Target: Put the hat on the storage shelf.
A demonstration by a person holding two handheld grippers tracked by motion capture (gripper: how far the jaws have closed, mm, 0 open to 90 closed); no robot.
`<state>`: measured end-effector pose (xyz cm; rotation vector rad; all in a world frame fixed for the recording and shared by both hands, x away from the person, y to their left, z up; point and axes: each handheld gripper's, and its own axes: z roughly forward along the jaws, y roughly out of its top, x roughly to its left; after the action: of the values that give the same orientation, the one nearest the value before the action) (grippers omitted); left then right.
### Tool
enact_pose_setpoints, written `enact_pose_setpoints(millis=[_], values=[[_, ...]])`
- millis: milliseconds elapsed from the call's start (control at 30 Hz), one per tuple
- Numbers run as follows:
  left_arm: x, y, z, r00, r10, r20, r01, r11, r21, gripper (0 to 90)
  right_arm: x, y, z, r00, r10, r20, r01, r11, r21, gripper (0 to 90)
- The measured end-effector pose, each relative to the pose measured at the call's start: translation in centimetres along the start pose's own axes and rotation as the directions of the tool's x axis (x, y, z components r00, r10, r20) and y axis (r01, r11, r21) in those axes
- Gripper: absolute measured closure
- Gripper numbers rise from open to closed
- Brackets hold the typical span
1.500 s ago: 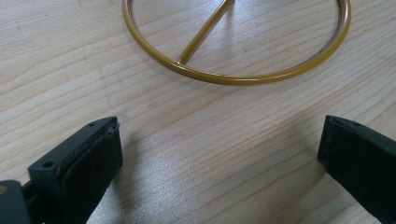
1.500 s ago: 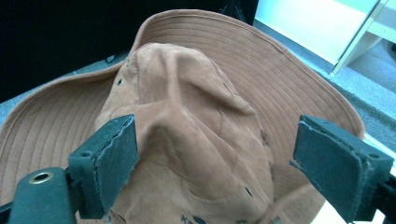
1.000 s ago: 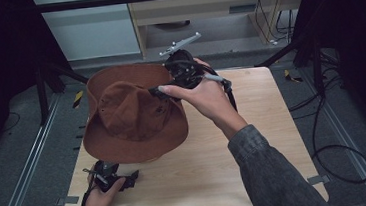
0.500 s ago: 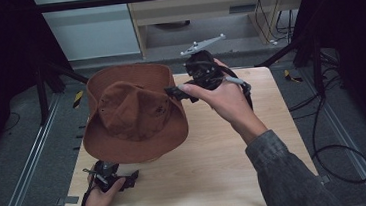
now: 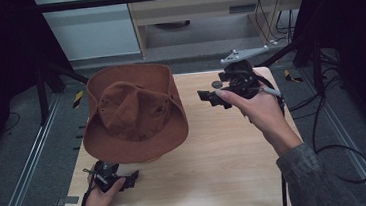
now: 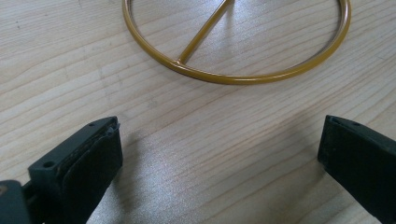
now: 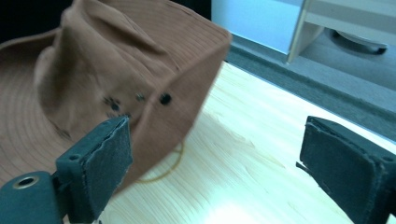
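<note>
dim surroundings, bright lit table point(image 5: 217, 170), hat point(image 7: 116, 84) perhaps motion-blurred

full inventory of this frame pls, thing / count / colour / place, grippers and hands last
hat: 1, brown, wide brim, left half of the table, raised off the top.
ring stand: 1, yellow metal ring with a spoke, flat on the table ahead of the left gripper; part of it shows under the hat's brim in the right gripper view.
table: 1, light wood, centre.
cabinet: 1, beige, behind the table.
left gripper: 1, black, near left corner of the table, jaws open, empty.
right gripper: 1, black with grey plate, held above the right side, jaws open, pointing at the hat.
left hand: 1, bottom left.
right hand: 1, right, grey sleeve.
</note>
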<state>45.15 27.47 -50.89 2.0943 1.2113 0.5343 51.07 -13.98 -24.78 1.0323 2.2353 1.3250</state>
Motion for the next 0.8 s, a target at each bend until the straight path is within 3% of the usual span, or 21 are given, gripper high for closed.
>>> enact_pose_setpoints(millis=[433,633,667,800], values=[[0.0,-0.1,-0.1,1.0000,0.000,0.006,0.000,1.0000,0.005,0.0,-1.9,-5.8,-0.7,0.9972,-0.005,0.075,0.001,0.998,0.056,13.0],[0.0,-0.1,-0.1,1.0000,0.000,0.006,0.000,1.0000,0.005,0.0,-2.7,-9.6,0.8,0.9963,0.002,0.086,-0.011,0.995,0.099,14.4],[0.0,-0.1,-0.1,1.0000,0.000,0.006,0.000,1.0000,0.005,0.0,-2.7,-9.6,0.8,0.9963,0.002,0.086,-0.011,0.995,0.099,14.4],[0.0,-0.1,-0.1,1.0000,0.000,0.006,0.000,1.0000,0.005,0.0,-3.4,-12.2,2.0,0.9960,0.036,0.082,-0.046,0.992,0.122,14.8]])
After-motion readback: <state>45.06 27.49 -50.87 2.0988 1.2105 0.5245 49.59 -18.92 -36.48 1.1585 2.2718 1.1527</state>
